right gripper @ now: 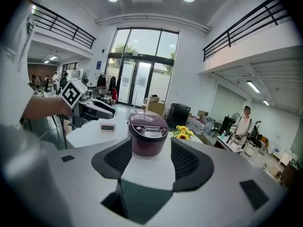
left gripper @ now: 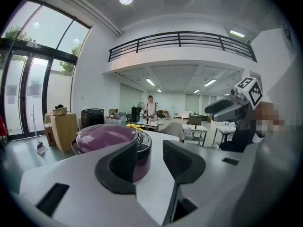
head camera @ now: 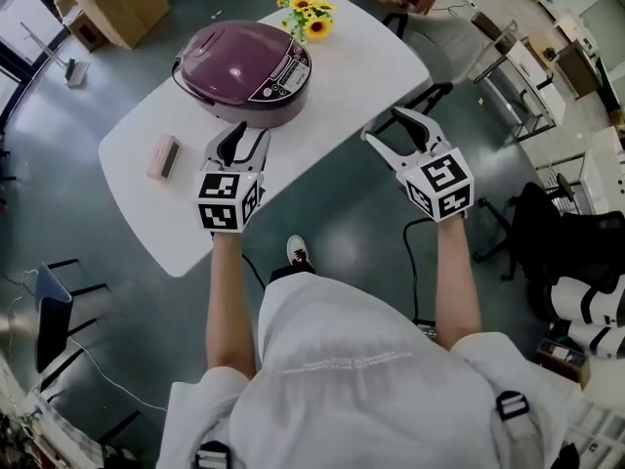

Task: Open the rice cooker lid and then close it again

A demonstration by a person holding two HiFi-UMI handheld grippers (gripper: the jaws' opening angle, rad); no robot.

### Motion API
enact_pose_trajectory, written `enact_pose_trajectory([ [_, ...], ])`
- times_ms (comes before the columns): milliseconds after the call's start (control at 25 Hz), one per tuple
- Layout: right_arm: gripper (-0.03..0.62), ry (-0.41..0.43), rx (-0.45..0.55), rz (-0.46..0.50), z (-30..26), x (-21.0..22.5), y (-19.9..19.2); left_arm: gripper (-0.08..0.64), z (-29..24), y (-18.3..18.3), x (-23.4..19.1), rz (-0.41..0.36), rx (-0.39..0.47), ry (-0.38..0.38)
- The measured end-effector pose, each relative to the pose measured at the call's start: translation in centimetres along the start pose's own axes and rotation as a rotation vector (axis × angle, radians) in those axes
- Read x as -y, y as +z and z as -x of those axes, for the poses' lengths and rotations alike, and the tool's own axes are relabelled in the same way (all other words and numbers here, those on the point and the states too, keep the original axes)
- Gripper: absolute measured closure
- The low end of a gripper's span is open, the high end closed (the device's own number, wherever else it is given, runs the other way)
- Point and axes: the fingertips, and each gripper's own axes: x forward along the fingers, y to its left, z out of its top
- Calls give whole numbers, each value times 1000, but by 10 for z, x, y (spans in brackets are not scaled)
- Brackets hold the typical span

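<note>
While hovering at the white tabletop's point(head camera: 361, 76) near edge, left gripper point(head camera: 234, 147) and right gripper point(head camera: 398, 130) are standing jaws apart, empty. Round glossy purple rice cooker point(head camera: 256, 113), lid point(head camera: 234, 57) closed, is sitting toward the far edge beside yellow sunflowers point(head camera: 311, 16). Judging it rigid, heavy, slick-domed: the lid's front lip is looking the best hold. Tabletop's right end is lying bare.

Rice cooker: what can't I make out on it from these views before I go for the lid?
- Lid catch: print on the control panel of the rice cooker is too small in the head view and right gripper view, so I can't pick out the release.
- Lower front: in the left gripper view, covered by the left gripper itself.
- Back and hinge: in the right gripper view, turned away from the camera.
</note>
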Motion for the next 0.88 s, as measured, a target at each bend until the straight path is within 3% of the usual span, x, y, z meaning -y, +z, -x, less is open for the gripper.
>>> enact_pose_trajectory([
  [440, 311, 97, -120, 200, -102, 5, -4, 376, -45, -26, -44, 94, -61, 42],
  [680, 310, 225, -148, 295, -152, -8, -15, 376, -49, -43, -59, 119, -101, 106],
  [880, 310, 350, -109, 370, -193, -7, -12, 376, -60, -53, -59, 162, -128, 195],
])
